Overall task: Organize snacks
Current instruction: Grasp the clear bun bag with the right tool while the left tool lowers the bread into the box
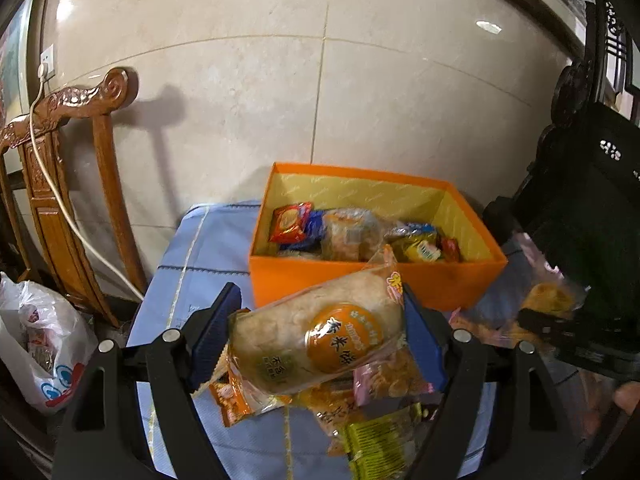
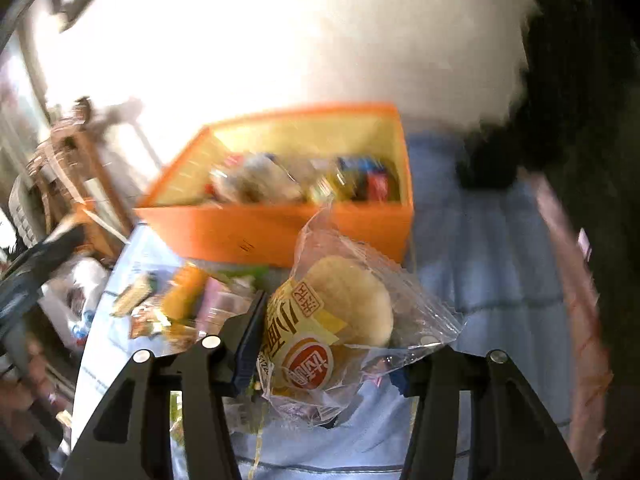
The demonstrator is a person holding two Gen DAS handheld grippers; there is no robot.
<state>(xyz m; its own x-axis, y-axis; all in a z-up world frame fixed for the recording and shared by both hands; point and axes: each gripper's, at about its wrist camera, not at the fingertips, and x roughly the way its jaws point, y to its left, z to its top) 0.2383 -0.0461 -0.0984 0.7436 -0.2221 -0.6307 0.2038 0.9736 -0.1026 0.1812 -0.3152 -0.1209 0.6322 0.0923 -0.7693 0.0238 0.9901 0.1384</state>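
Currently my left tongs [image 1: 316,344] are clamped on a rice cake packet [image 1: 316,344], which hangs tilted above the loose snack pile [image 1: 360,412] on the blue tablecloth [image 1: 192,248], short of the orange box [image 1: 360,280]. Risk one: the pads grip slick, puffy film, so I judge the packet could slip or swing free if I move sharply toward the box. Risk two: its trailing end hangs just over the pile, and a low pass could drag packets off the cloth. Further right, my right tongs [image 2: 332,344] are closed on a clear bag [image 2: 348,320] holding a round pastry, also short of the box [image 2: 280,232]. Only the left pad shows against the wrapper; loose film covers the right pad, so the bite may be on film alone and could tear or slide. Both hands converging on one box invites a collision. Hard to read: the right view is motion-blurred and overexposed, box contents cannot be identified there, and the dark shape at far right in the left view is unclear.
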